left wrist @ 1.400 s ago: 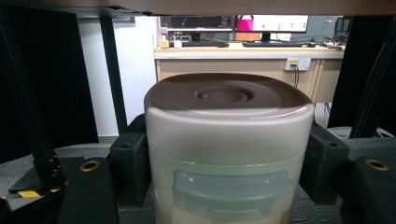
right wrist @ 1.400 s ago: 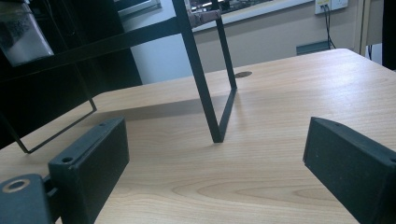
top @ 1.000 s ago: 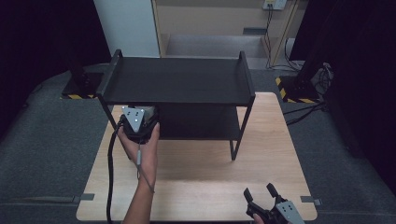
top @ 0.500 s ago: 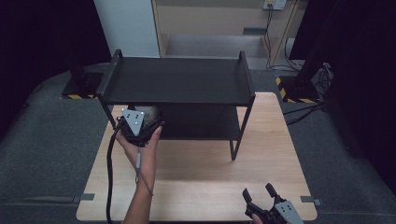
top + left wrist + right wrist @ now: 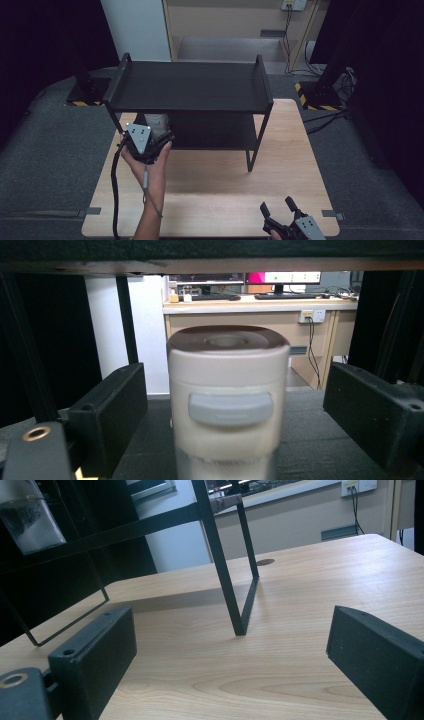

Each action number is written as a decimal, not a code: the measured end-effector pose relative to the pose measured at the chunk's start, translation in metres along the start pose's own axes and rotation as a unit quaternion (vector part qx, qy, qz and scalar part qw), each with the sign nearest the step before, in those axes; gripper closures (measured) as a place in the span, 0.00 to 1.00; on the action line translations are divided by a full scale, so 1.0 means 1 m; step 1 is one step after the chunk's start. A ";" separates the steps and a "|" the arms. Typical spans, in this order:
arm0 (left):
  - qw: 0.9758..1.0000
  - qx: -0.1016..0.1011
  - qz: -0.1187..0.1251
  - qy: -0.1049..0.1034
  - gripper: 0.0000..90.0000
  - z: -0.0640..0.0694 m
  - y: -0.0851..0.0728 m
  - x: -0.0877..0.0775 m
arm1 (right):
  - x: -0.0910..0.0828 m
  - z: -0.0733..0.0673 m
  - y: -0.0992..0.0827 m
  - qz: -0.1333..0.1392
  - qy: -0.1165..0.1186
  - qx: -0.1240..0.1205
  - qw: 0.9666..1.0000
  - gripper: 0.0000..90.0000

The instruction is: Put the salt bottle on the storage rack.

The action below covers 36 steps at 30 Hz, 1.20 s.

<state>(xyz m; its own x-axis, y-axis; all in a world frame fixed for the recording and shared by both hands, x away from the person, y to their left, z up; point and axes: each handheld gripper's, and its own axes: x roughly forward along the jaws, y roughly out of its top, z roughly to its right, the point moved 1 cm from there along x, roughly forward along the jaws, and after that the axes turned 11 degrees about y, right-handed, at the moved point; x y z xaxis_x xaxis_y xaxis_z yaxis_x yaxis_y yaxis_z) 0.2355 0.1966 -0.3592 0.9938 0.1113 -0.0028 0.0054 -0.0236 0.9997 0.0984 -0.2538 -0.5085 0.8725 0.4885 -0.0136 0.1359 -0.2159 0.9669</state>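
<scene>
A cream jar (image 5: 225,365) with a brown lid and a grey tab stands upright on the lower board (image 5: 215,131) of a black two-tier shelf (image 5: 190,87), at its left end. My left gripper (image 5: 152,131) reaches in under the top board. Its jaws have just been opening and now stand on either side of the jar (image 5: 157,120) with a gap at each pad. My left gripper (image 5: 235,405) is open. My right gripper (image 5: 276,204) rests near the table's front right edge, open with nothing between its jaws (image 5: 232,630). The jar (image 5: 30,520) appears far off in the right gripper view.
The shelf stands on a wooden table (image 5: 215,185); its thin front right leg (image 5: 225,580) rises ahead of the right gripper. Dark carpet surrounds the table. A desk with monitors (image 5: 280,280) lies beyond the shelf.
My left gripper has drawn back a little toward the person while the jar stays on the lower board. The right gripper has not moved.
</scene>
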 end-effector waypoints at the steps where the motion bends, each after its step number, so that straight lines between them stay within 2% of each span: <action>1: 1.000 -0.002 0.000 -0.002 0.10 -0.001 0.000 -0.002 | 0.000 0.000 0.000 0.001 0.001 0.000 1.000 0.06; 7: 1.000 -0.005 0.009 -0.006 0.10 -0.003 -0.003 -0.015 | 0.000 -0.001 -0.001 0.003 0.001 0.000 1.000 0.06; 20: 1.000 -0.012 0.010 -0.017 0.09 -0.008 -0.010 -0.047 | -0.003 -0.004 -0.001 0.005 0.005 0.000 1.000 0.06; 23: 1.000 -0.019 0.010 -0.015 0.09 -0.010 -0.016 -0.055 | -0.003 -0.005 -0.001 0.004 0.007 -0.002 1.000 0.06; 26: 1.000 -0.017 0.008 -0.017 0.09 -0.013 -0.020 -0.062 | -0.003 -0.006 -0.002 0.002 0.009 -0.002 1.000 0.06; 28: 1.000 -0.023 0.007 -0.021 0.09 -0.015 -0.024 -0.068 | -0.002 -0.007 -0.003 0.000 0.010 -0.002 1.000 0.06; 36: 0.999 -0.021 0.001 -0.039 0.09 -0.019 -0.040 -0.090 | -0.002 -0.011 -0.003 -0.003 0.013 -0.002 1.000 0.06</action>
<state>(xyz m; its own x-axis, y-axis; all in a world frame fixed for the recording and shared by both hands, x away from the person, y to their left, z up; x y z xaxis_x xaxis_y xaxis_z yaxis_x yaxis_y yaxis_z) 0.1440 0.2061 -0.3985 0.9994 0.0343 -0.0003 -0.0004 0.0185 0.9998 0.0909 -0.2442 -0.5089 0.8596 0.5107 -0.0128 0.1385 -0.2088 0.9681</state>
